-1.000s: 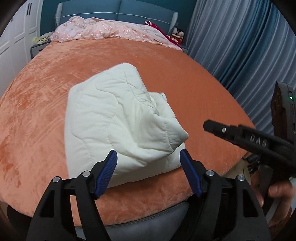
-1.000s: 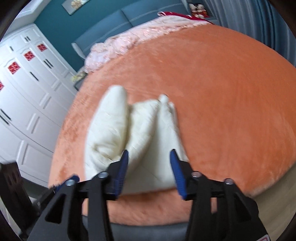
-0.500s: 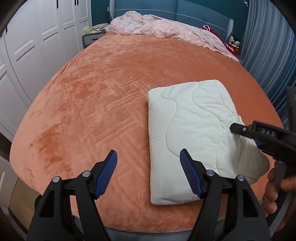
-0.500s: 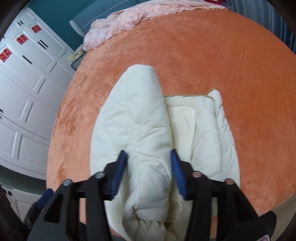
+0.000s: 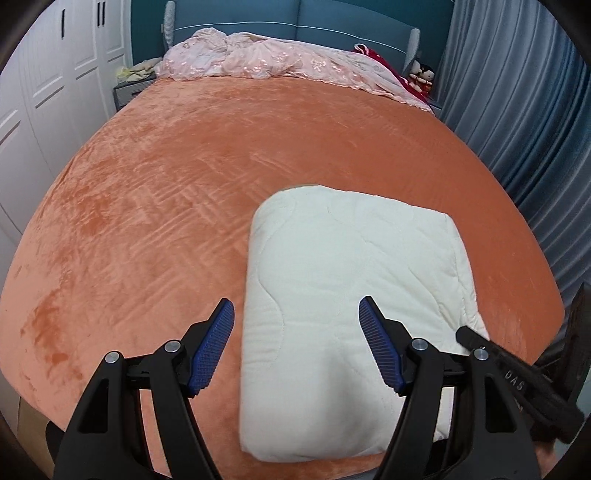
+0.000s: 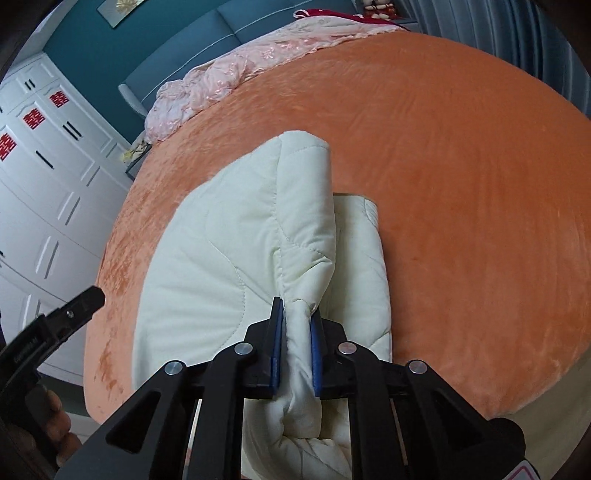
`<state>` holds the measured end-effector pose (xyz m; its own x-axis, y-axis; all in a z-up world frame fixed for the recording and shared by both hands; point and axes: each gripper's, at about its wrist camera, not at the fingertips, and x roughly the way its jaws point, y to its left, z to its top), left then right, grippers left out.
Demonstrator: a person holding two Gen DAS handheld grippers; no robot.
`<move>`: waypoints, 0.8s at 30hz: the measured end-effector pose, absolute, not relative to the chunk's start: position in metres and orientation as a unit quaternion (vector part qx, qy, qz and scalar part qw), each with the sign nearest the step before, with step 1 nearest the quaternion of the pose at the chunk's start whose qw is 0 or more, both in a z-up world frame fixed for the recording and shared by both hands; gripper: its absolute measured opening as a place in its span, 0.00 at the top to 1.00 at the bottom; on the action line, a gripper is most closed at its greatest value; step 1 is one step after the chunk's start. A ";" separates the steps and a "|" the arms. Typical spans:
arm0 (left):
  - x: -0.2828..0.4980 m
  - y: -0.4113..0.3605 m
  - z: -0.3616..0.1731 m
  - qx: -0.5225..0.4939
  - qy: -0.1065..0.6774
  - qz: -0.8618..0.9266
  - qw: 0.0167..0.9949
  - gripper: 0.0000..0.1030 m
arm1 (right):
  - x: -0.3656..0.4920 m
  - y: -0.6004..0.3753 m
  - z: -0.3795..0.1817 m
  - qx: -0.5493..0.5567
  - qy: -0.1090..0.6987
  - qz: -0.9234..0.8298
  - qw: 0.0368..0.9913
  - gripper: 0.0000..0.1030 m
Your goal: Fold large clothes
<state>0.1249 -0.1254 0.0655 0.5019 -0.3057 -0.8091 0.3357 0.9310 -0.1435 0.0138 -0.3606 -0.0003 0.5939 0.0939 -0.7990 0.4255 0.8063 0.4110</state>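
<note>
A cream quilted garment [image 5: 354, 302] lies folded into a thick rectangle near the front edge of an orange bed [image 5: 166, 177]. My left gripper [image 5: 297, 343] is open and empty, hovering over the garment's near left part. My right gripper [image 6: 295, 332] is shut on a bunched fold of the same garment [image 6: 258, 240] at its near edge, lifting a ridge of fabric. The right gripper also shows at the lower right of the left wrist view [image 5: 517, 380], and the left gripper shows at the left edge of the right wrist view [image 6: 59, 317].
A pink bedspread [image 5: 280, 59] is heaped at the head of the bed against a blue headboard [image 5: 295, 22]. White wardrobes [image 6: 40, 177] stand on the left, blue curtains [image 5: 517, 92] on the right. The bed's front edge is just below the grippers.
My right gripper has closed on a fold of the garment; half a second ago its jaws were open around it. My left gripper has shifted right over the garment, still open.
</note>
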 end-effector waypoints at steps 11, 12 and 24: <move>0.128 -0.197 0.008 0.076 0.504 -0.183 0.840 0.35 | 0.009 -0.376 -0.061 0.328 0.469 -0.102 0.814 0.83; 0.128 -0.199 0.004 0.079 0.506 -0.180 0.840 0.35 | 0.011 -0.376 -0.064 0.330 0.473 -0.102 0.810 0.83; 0.136 -0.206 -0.044 0.117 0.508 -0.150 0.840 0.26 | 0.044 -0.373 -0.090 0.311 0.505 -0.100 0.799 0.80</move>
<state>0.1365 -0.2056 -0.0441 0.4387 -0.1330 -0.8887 0.3703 0.9279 0.0439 0.0438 -0.3733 -0.0899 0.4694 0.1546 -0.8694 0.4737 0.7868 0.3957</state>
